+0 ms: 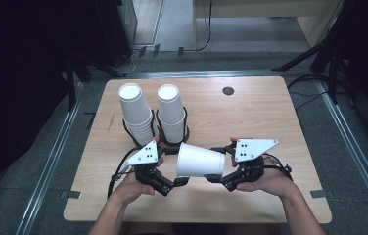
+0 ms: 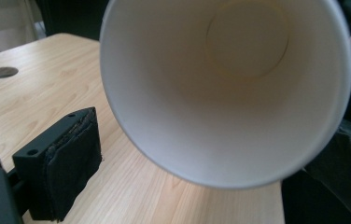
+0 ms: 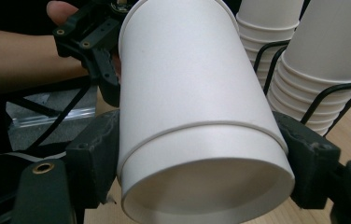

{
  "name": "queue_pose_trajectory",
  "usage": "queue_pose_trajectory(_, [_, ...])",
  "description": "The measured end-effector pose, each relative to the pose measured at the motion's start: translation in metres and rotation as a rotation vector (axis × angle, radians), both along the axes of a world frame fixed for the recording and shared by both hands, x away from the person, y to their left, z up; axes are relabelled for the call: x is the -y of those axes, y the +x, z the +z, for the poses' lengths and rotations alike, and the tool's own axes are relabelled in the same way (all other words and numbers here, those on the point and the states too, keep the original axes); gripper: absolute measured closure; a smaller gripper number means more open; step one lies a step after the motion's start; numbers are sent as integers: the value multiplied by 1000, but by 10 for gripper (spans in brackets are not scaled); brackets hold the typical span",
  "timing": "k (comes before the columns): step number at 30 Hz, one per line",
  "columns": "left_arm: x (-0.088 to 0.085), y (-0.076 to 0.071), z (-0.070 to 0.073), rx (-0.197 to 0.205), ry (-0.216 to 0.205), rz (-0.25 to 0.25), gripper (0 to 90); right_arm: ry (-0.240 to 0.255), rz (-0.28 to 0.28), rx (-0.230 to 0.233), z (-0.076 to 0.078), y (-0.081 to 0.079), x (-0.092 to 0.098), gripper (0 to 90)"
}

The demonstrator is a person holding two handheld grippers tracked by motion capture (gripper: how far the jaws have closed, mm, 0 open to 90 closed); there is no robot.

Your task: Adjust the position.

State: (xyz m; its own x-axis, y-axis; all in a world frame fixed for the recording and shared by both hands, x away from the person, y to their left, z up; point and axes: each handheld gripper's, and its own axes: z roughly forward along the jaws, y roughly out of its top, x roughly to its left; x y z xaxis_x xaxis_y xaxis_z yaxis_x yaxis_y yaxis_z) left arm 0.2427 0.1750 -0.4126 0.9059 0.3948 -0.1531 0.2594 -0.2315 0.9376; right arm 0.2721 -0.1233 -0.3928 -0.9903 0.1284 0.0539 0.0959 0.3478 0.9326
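Observation:
A white paper cup lies on its side in the air above the table's front middle. Its mouth points left and its base points right. My right gripper is shut on the cup's base end. In the right gripper view, the black pads press both sides of the cup. My left gripper sits at the mouth end and is open. In the left gripper view, the cup's mouth faces the camera and the left pad stands clear of the rim.
Two tall stacks of white cups stand in black wire holders just behind the grippers. The wooden table has a round dark grommet at the back. Dark stands and cables lie on the floor around it.

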Motion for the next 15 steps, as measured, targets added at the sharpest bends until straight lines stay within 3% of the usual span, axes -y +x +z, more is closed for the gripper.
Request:
queue_pose_trajectory(7, [3, 1, 1, -22, -61, -29, 14, 31, 14, -18, -2, -1, 3, 239])
queue_pose_trajectory(15, [7, 1, 1, -23, -68, -47, 15, 39, 23, -19, -2, -2, 1, 239])
